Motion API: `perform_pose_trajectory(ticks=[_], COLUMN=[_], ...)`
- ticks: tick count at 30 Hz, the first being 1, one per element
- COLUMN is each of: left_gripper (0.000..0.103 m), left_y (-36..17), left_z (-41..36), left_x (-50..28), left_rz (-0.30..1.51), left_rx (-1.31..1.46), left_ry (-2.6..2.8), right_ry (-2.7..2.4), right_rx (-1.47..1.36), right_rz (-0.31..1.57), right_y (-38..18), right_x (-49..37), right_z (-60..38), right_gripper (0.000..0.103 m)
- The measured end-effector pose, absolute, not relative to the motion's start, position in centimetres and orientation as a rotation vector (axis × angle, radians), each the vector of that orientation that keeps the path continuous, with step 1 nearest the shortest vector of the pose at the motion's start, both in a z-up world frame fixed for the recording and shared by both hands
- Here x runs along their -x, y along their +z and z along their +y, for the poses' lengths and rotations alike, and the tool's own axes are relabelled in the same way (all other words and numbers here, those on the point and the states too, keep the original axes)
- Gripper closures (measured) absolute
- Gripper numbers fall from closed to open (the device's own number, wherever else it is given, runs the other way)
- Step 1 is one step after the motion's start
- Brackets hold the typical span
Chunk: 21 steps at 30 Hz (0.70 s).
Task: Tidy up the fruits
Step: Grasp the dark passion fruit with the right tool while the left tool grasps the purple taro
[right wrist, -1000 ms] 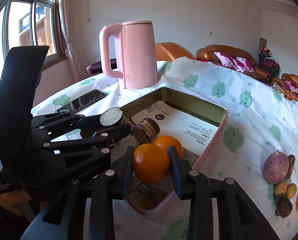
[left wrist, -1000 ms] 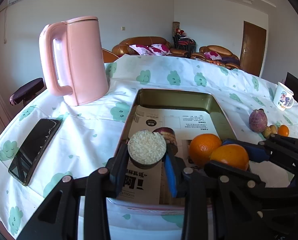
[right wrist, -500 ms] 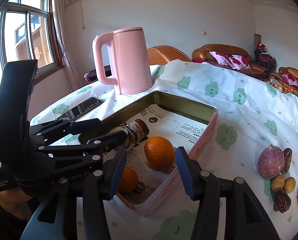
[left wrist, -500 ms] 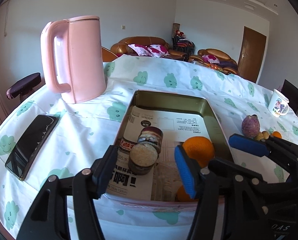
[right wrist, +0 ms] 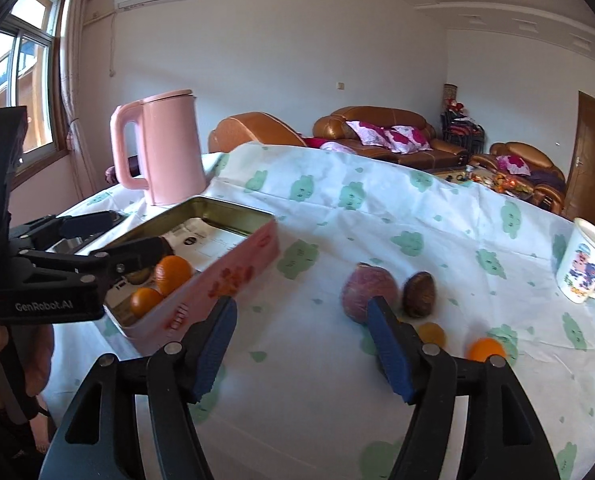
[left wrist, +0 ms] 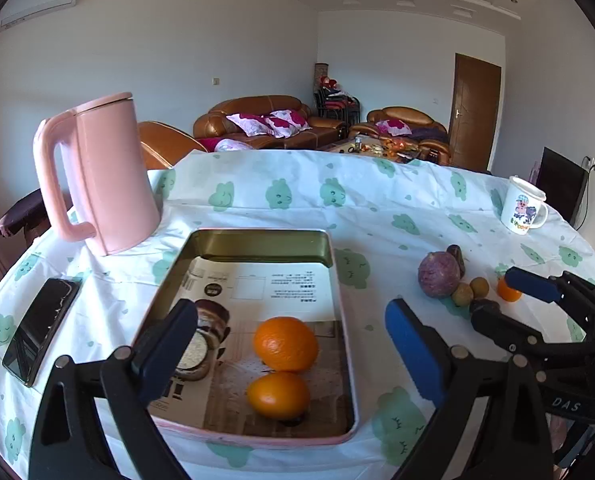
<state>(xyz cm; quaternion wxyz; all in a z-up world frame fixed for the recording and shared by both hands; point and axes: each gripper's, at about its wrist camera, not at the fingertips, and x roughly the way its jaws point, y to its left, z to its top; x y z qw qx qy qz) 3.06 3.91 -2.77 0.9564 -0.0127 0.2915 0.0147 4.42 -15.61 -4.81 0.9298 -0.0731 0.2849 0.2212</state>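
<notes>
Now both oranges [left wrist: 285, 344] lie in the tin tray [left wrist: 257, 236], the fingers of the left gripper [left wrist: 289, 356] and the right gripper [right wrist: 301, 344] have just been opening and hold nothing, so the next move is probably to reach the purple fruit [right wrist: 367, 292] on the table [right wrist: 377, 220].

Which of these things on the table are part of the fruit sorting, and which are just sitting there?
Part of the job:
tin tray
two oranges in the tray
purple fruit
small fruits beside it
small orange

Just lying about:
pink kettle
phone
mug
small jar in the tray
</notes>
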Motion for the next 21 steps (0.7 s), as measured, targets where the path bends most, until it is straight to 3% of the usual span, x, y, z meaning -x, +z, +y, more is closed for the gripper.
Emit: perform_pose_trajectory(ticks=[6, 14, 19, 21], left_gripper=[0.006, 0.006, 0.006, 0.006], left_y=[-3.7, -3.8, -3.7, -3.5], left_z=[-0.6, -2.5, -2.9, -3.1], left_x=[-4.8, -5.6, -6.3, -6.5], left_rz=[0.631, 0.657, 0.666, 0.668], left_rx=[-0.031, -0.058, -0.067, -0.069], left_ry=[-0.027, -0.051, -0.063, -0.07], right_ry=[0.353, 0.373, 0.371, 0.381], right_rx=[0.063, 0.063, 0.023, 0.001], right_rz=[0.673, 0.786, 0.866, 0.87], right_y=[-5.8, -7.7, -8.7, -8.7], right_x=[-6.8, -8.6, -10.0, -10.0], right_z=[-19.9, -18.4, -18.7, -19.0], right_gripper=[0.034, 0.035, 0.063, 0.063])
